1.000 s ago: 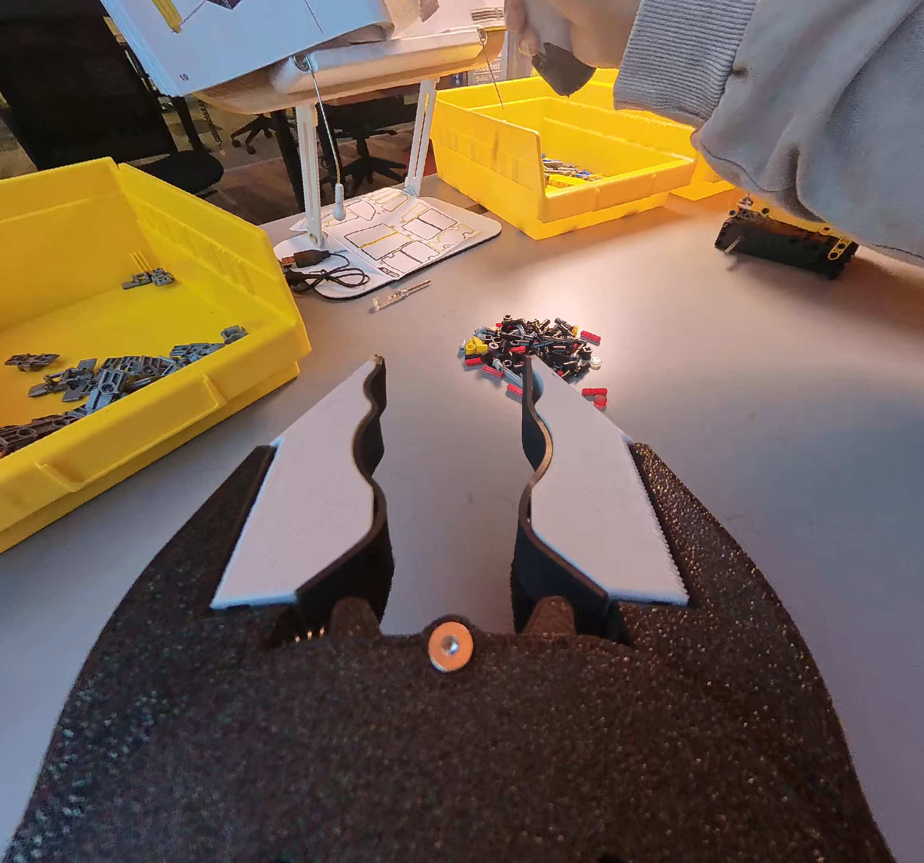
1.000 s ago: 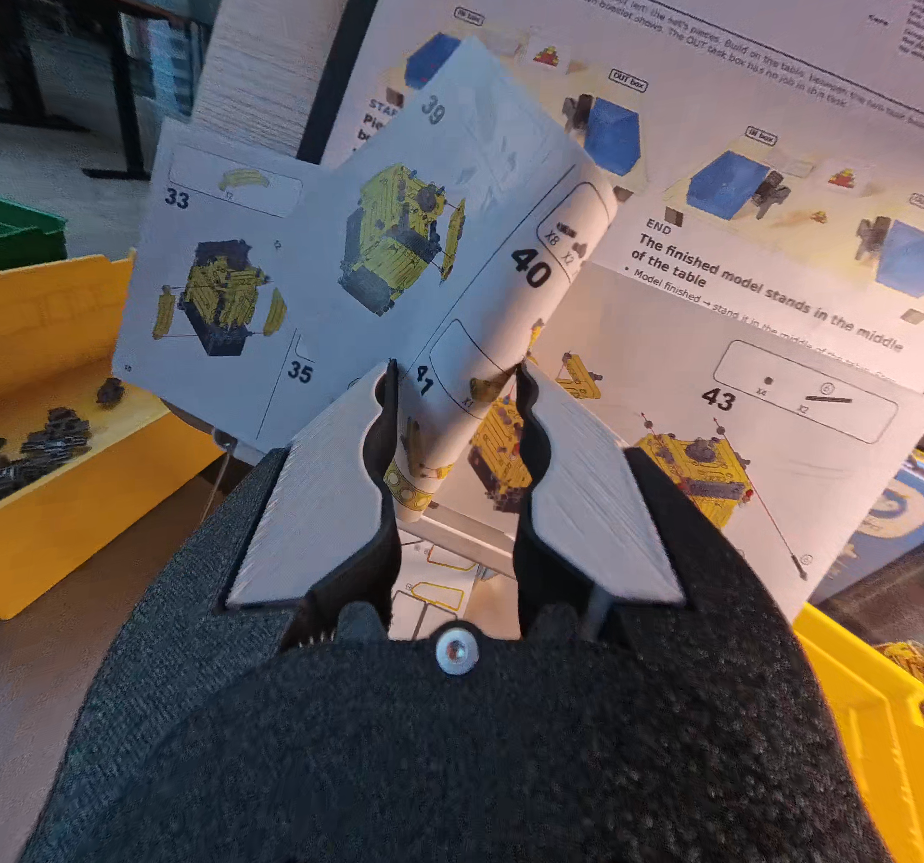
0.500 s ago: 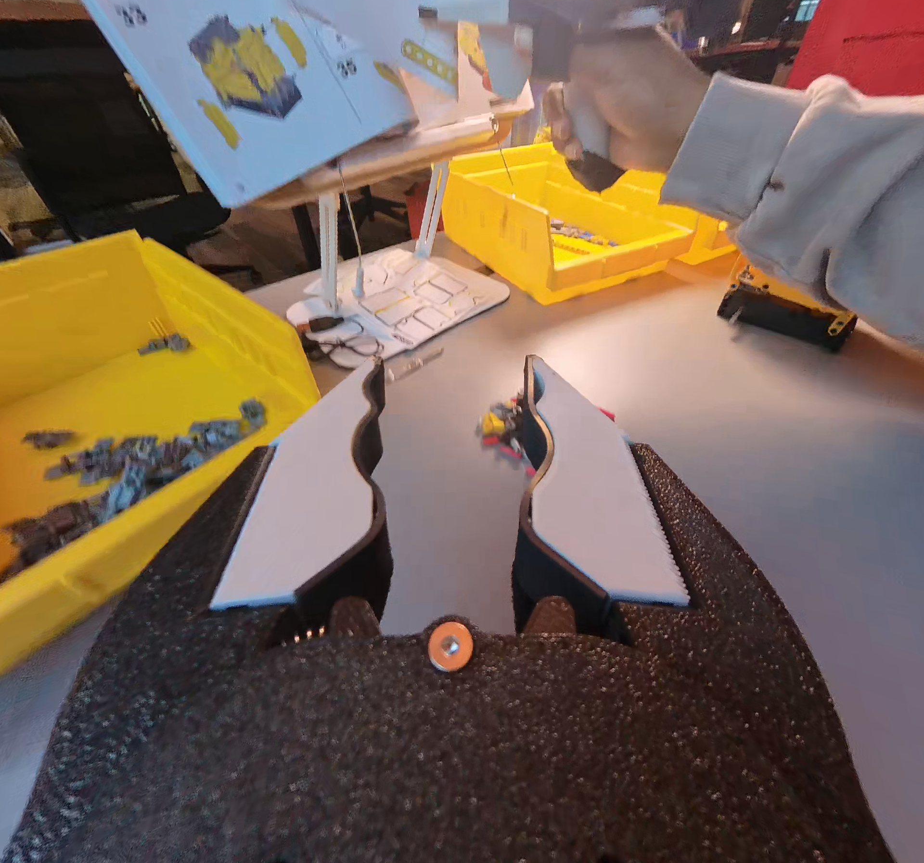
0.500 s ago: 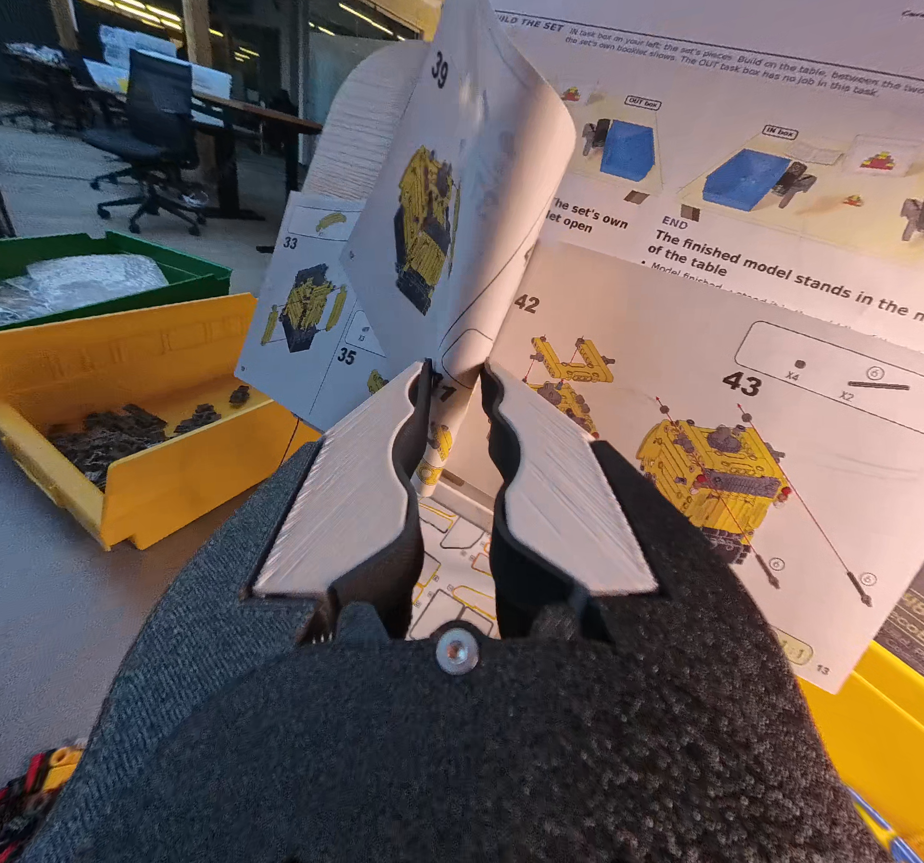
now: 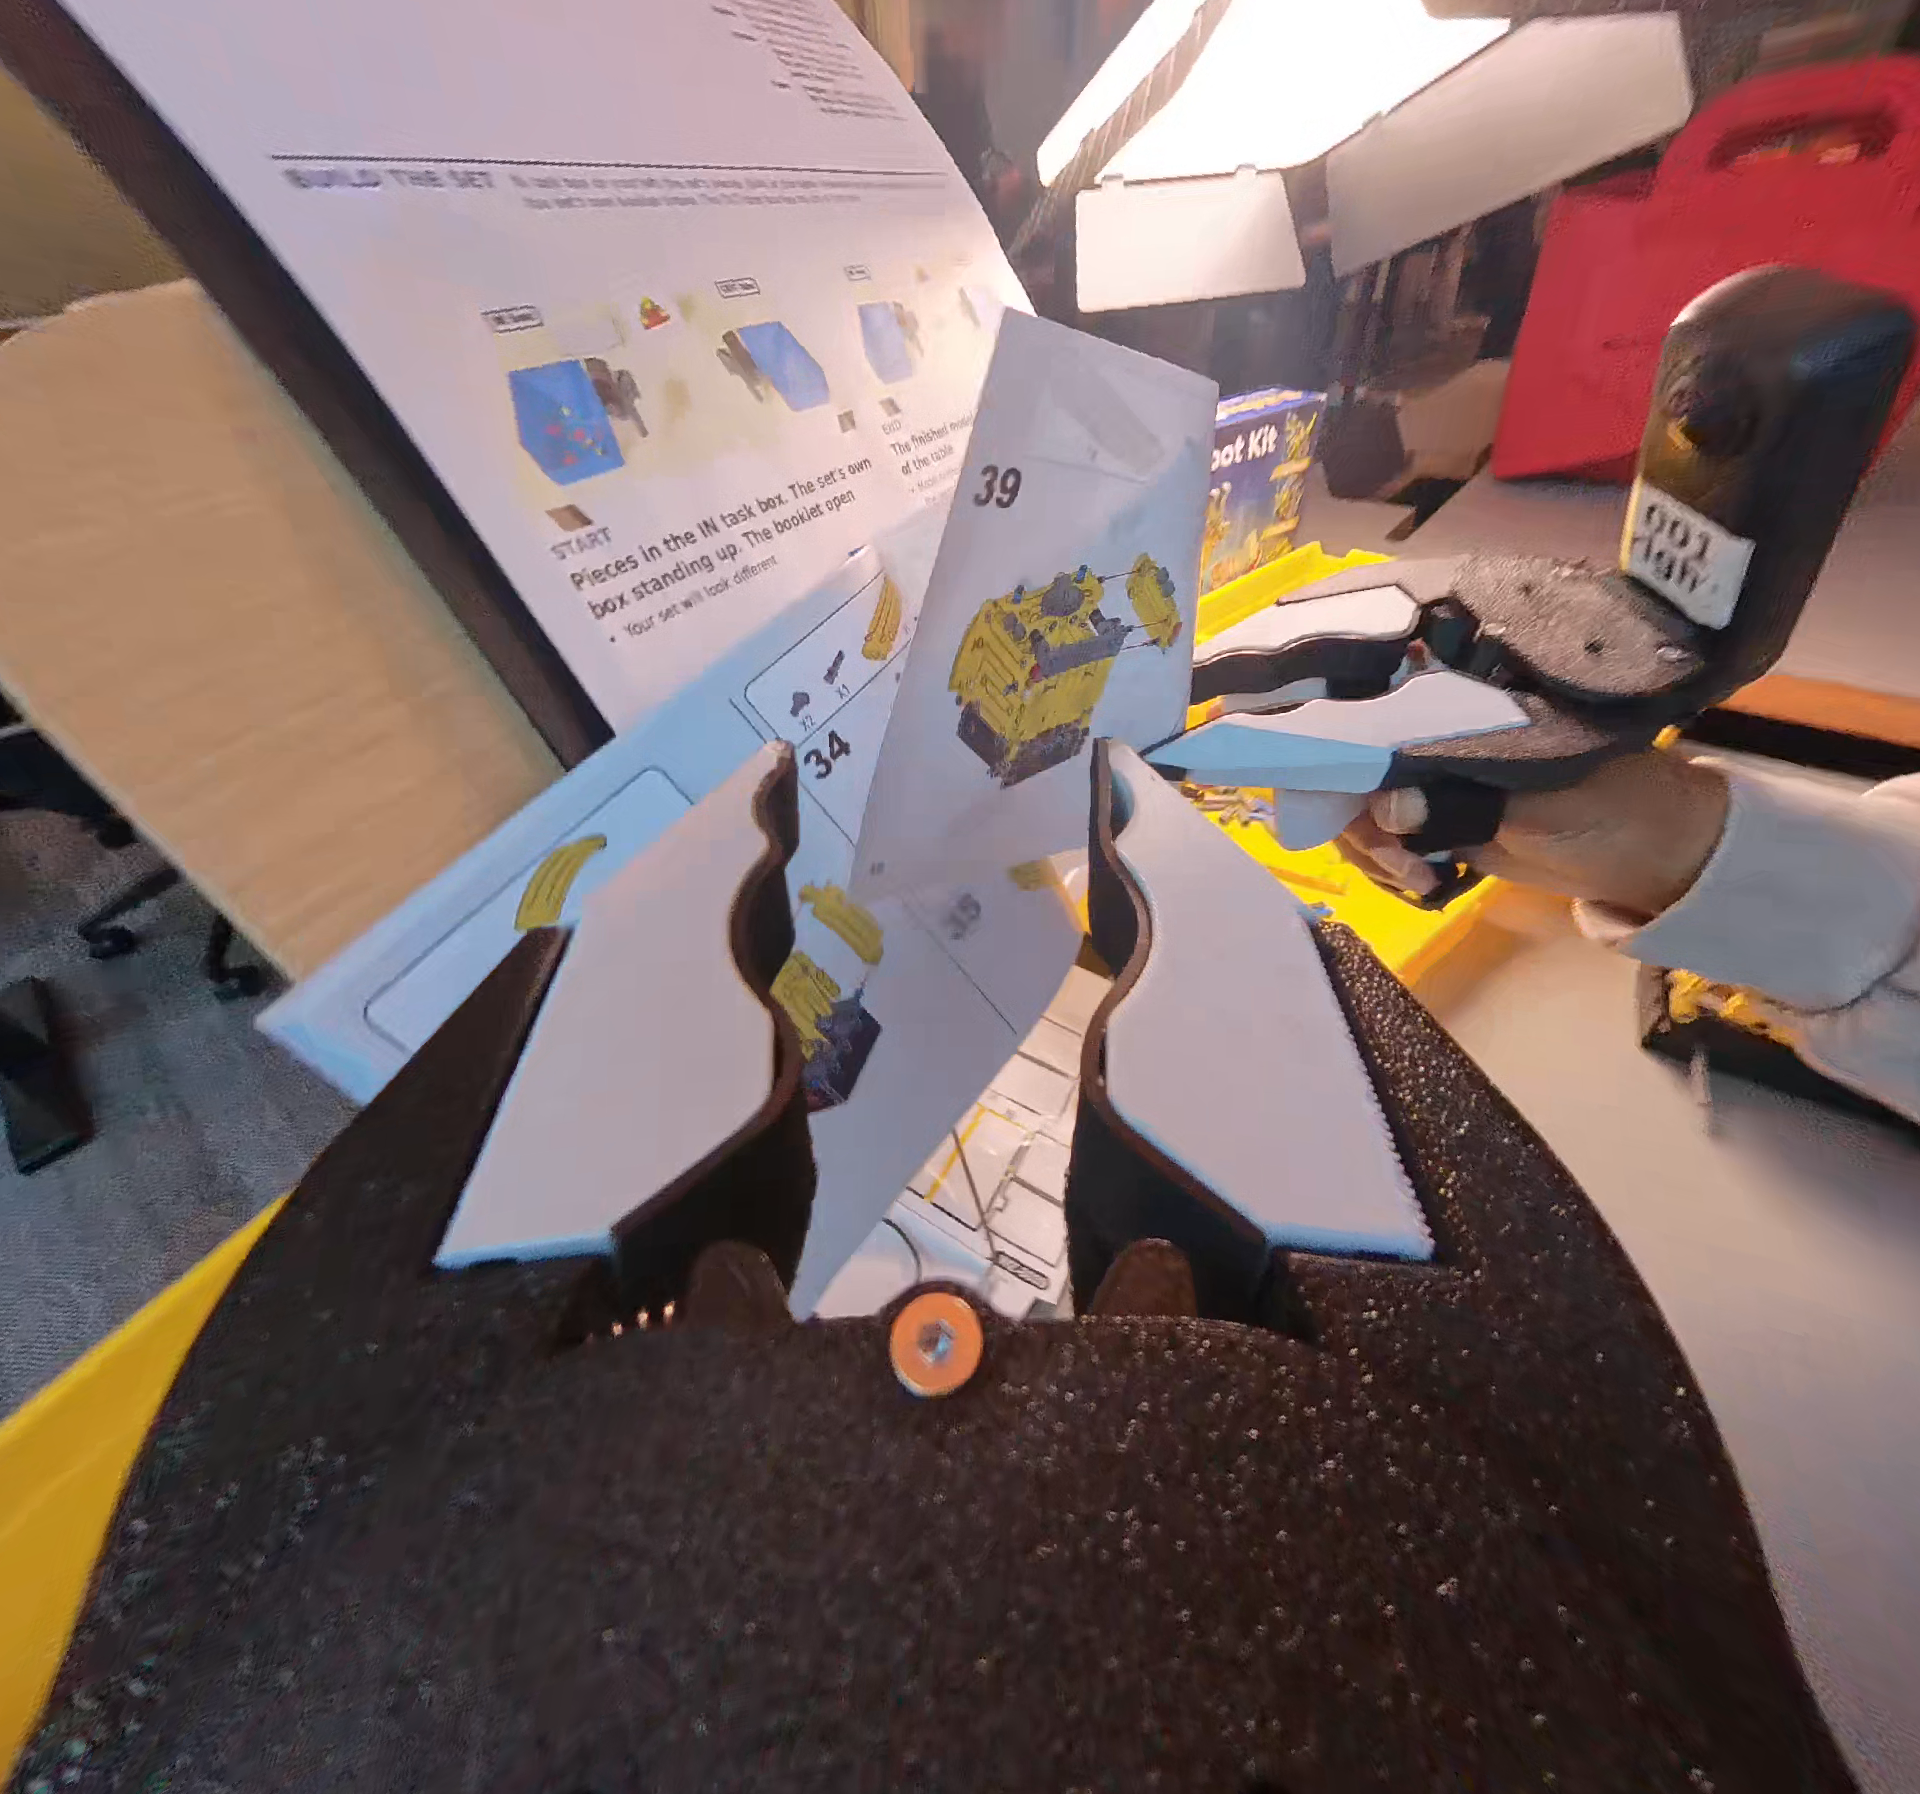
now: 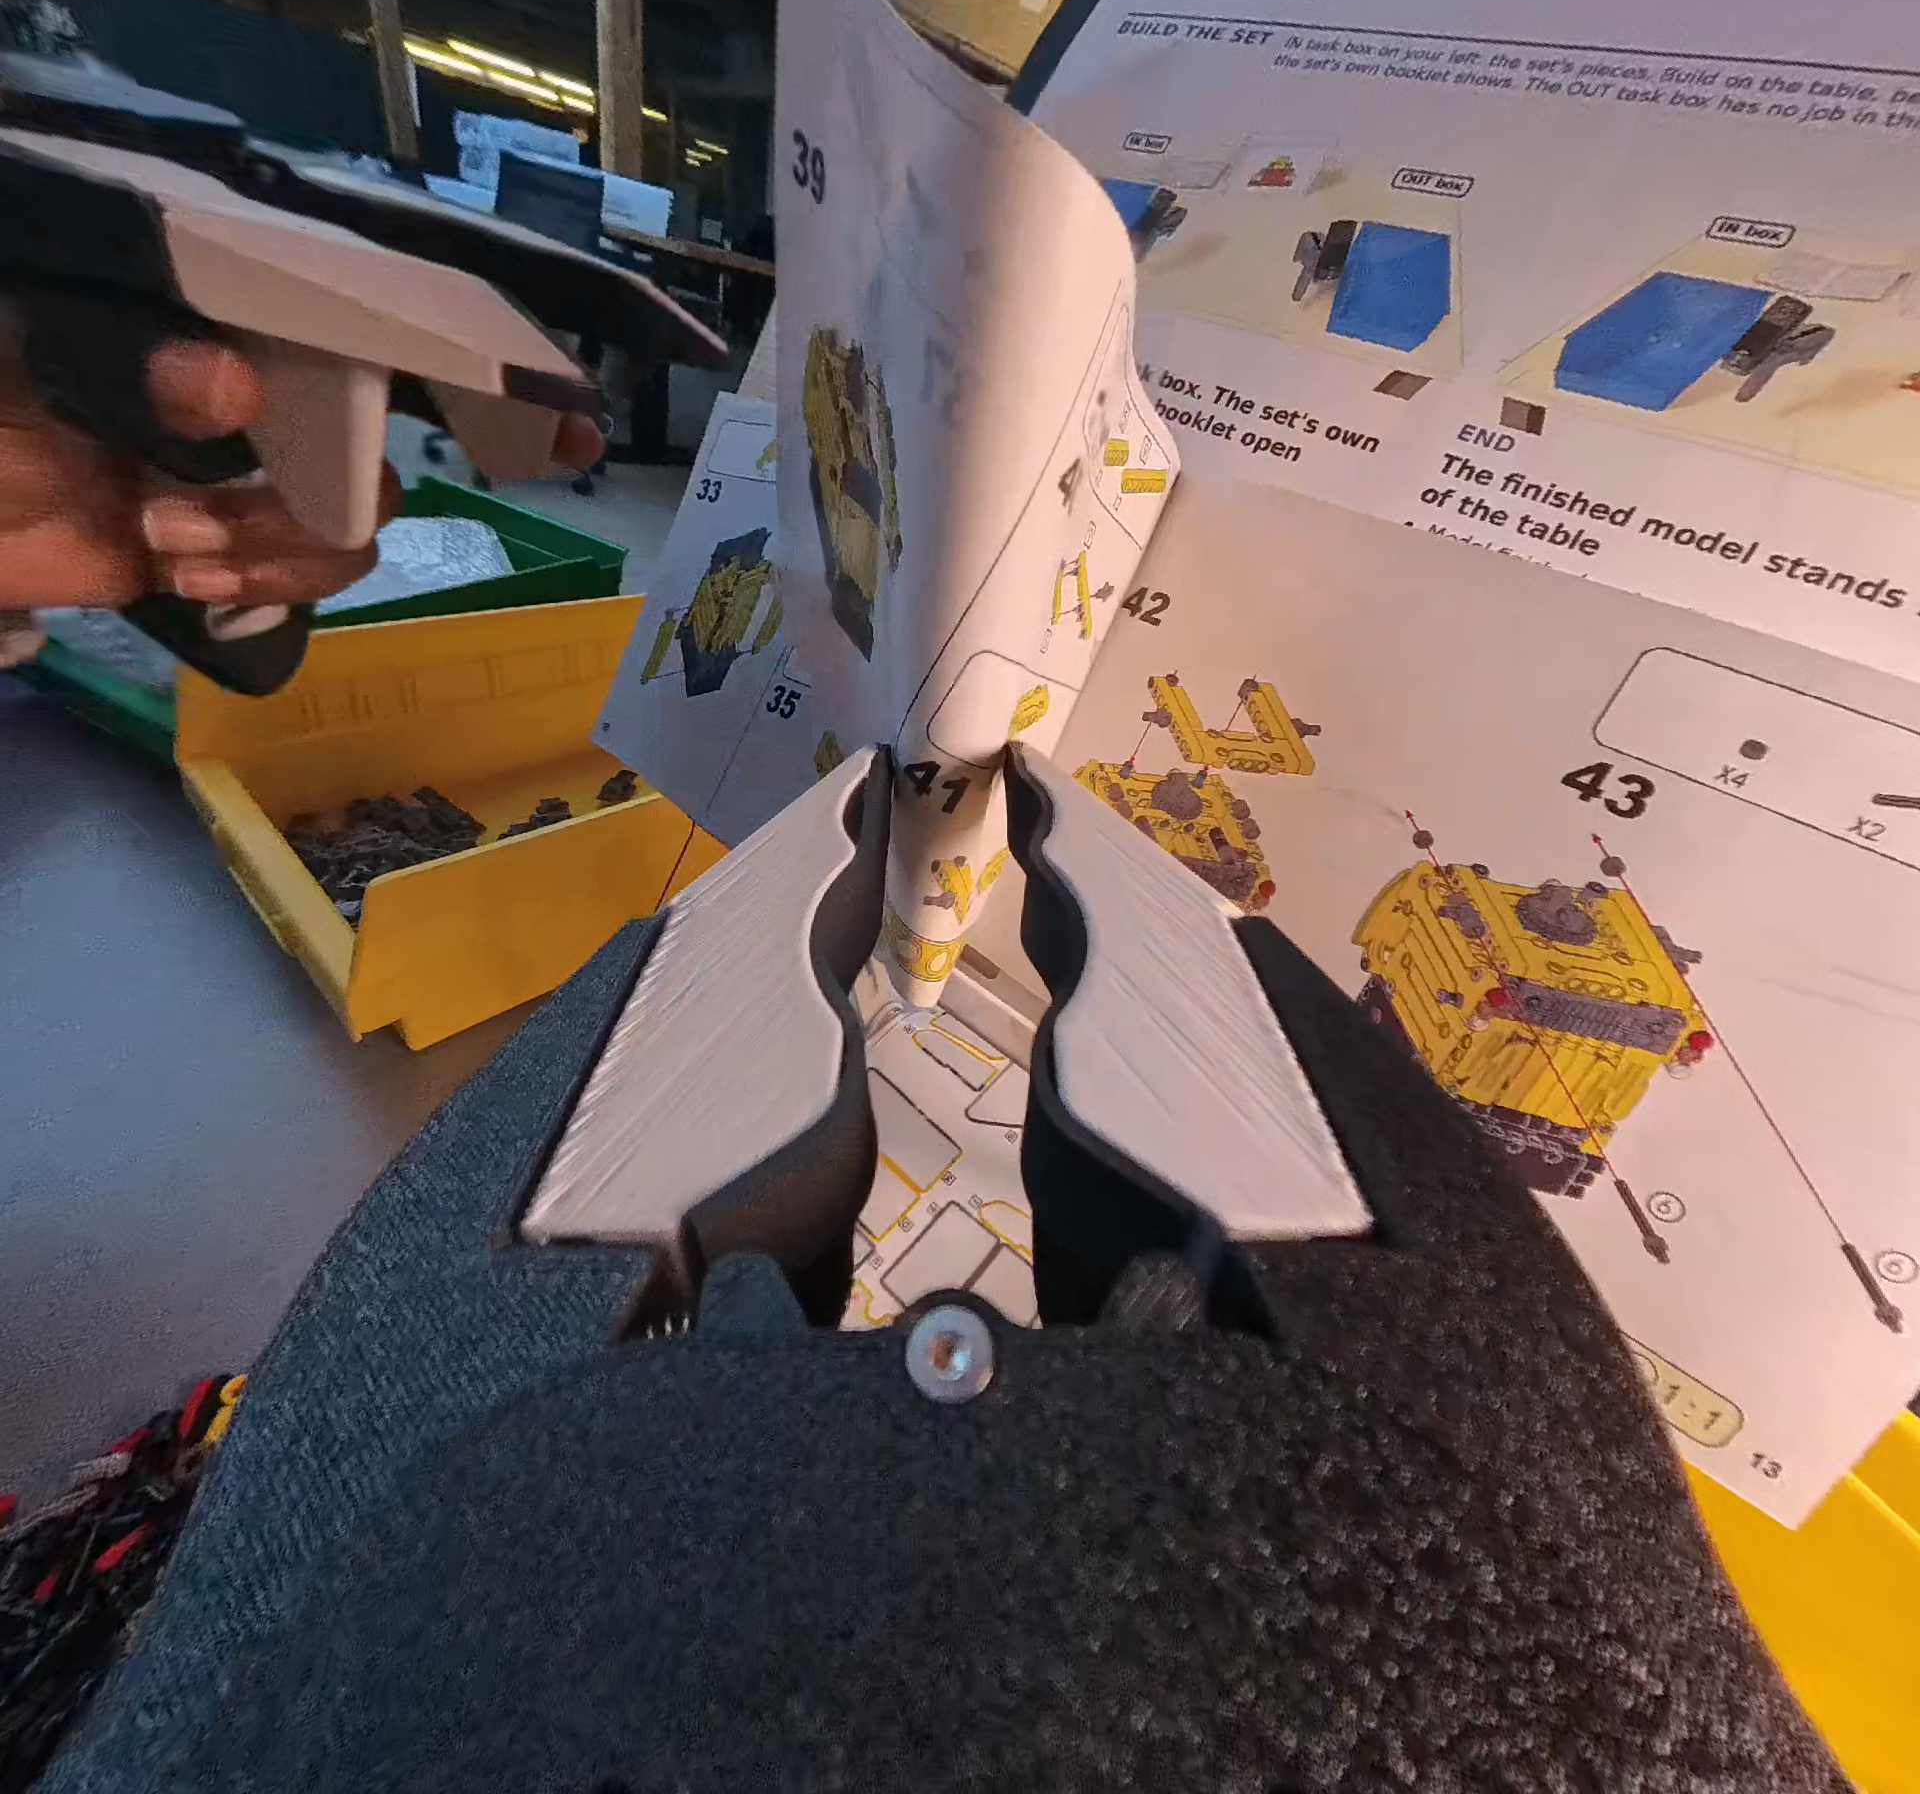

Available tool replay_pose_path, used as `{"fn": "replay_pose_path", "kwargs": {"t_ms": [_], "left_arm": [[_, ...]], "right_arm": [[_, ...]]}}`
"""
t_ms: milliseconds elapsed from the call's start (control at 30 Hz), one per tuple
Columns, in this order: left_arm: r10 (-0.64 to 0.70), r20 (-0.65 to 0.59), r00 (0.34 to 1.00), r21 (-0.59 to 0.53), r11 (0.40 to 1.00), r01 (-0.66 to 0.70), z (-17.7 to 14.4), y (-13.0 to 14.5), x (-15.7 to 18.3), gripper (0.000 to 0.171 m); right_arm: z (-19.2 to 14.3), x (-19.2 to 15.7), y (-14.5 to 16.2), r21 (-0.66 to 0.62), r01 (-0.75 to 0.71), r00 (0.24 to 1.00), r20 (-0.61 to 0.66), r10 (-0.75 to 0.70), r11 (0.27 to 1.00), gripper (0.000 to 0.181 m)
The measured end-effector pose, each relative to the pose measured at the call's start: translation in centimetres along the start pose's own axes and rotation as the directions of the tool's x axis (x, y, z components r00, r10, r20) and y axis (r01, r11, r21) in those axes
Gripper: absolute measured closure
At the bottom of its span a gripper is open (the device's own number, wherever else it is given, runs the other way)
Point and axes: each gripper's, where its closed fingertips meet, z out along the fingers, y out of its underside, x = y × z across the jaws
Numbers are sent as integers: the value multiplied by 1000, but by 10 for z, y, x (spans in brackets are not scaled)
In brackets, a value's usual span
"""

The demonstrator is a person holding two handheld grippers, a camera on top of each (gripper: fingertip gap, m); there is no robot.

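An instruction booklet (image 6: 1455, 809) stands open on a stand, in front of a large printed sheet (image 6: 1558, 134). My right gripper (image 6: 945, 757) is shut on a curled bundle of lifted booklet pages (image 6: 935, 394), pinching them near their lower edge. In the left wrist view these lifted pages (image 5: 1039, 622) stand upright and the right gripper (image 5: 1179, 716) grips their right edge. My left gripper (image 5: 940, 757) is open and raised close to the booklet, with the lifted page between its fingers but not gripped. The left gripper (image 6: 592, 409) shows blurred at the left of the right wrist view.
A yellow bin (image 6: 468, 913) with dark pieces stands left of the booklet, with a green bin (image 6: 520, 539) behind it. A pile of small parts (image 6: 94, 1495) lies on the grey table. Another yellow bin (image 5: 1351, 913) and a dark-and-yellow model (image 5: 1714, 1027) are on the right. Left tips to right tips: about 10 cm. The dark-and-yellow model (image 5: 1714, 1027) is about 35 cm from my right fingertips.
My left gripper rose from low over the table up to the booklet, still open. My right gripper closed on the curled pages and lifted them upright towards the left.
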Motion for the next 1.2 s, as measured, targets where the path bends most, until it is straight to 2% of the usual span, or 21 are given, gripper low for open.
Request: {"fn": "replay_pose_path", "kwargs": {"t_ms": [100, 133, 167, 333, 467, 533, 567, 667, 700, 767, 833, 933, 1067, 1133, 1200], "left_arm": [[66, -30, 997, -38, 997, -68, 18, 5, 6, 135], [68, -26, 997, -36, 997, -69, 20, 6, 7, 149], [65, -51, 997, -25, 997, -67, 19, 6, 13, 171], [6, -137, 991, -32, 999, -11, 10, 16, 37, 171], [-90, -199, 976, -35, 996, 84, 1, 21, 46, 171], [-127, -217, 968, -20, 992, 125, -7, 20, 46, 171], [-147, -228, 963, -12, 989, 148, -11, 20, 45, 171], [-189, -222, 957, 6, 981, 195, -22, 22, 39, 171], [-197, -217, 956, 9, 979, 204, -24, 23, 38, 171], [-213, -217, 953, 18, 975, 222, -26, 25, 37, 171], [-220, -229, 948, 28, 972, 232, -26, 25, 42, 171], [-215, -266, 940, 43, 971, 235, -21, 20, 59, 171], [-240, -292, 926, 78, 959, 273, -16, 3, 74, 171], [-257, -309, 916, 84, 952, 295, -11, -3, 81, 171], [-279, -341, 898, 78, 943, 322, -3, -9, 92, 171]], "right_arm": [[0, -2, 1, 5, 5, 999, 32, -5, 1000, 163], [0, -1, 1, 2, 6, 1000, 31, -6, 1000, 165], [0, 1, 2, 4, 5, 1000, 23, -5, 1000, 166], [-5, 15, 7, -3, -75, 997, -14, 75, 997, 160], [-5, 18, 7, -8, -95, 994, -63, 94, 995, 158], [-9, 29, 3, 10, -87, 988, -129, 87, 996, 181], [-11, 34, 0, 20, -87, 984, -155, 89, 996, 181], [-15, 38, -7, 29, -151, 979, -132, 153, 988, 181], [-16, 33, -16, 60, -160, 981, -100, 165, 985, 174], [-17, 11, -33, 96, -165, 986, -12, 167, 982, 147], [-10, -15, -39, 67, -134, 990, 44, 131, 989, 107], [4, -42, -31, -26, 17, 999, 28, -17, 1000, 80], [-4, -61, -27, -77, 208, 975, -67, -213, 975, 67], [-13, -64, -25, -100, 288, 938, -173, -302, 952, 68], [-22, -57, -22, -138, 350, 878, -295, -376, 926, 82]]}}
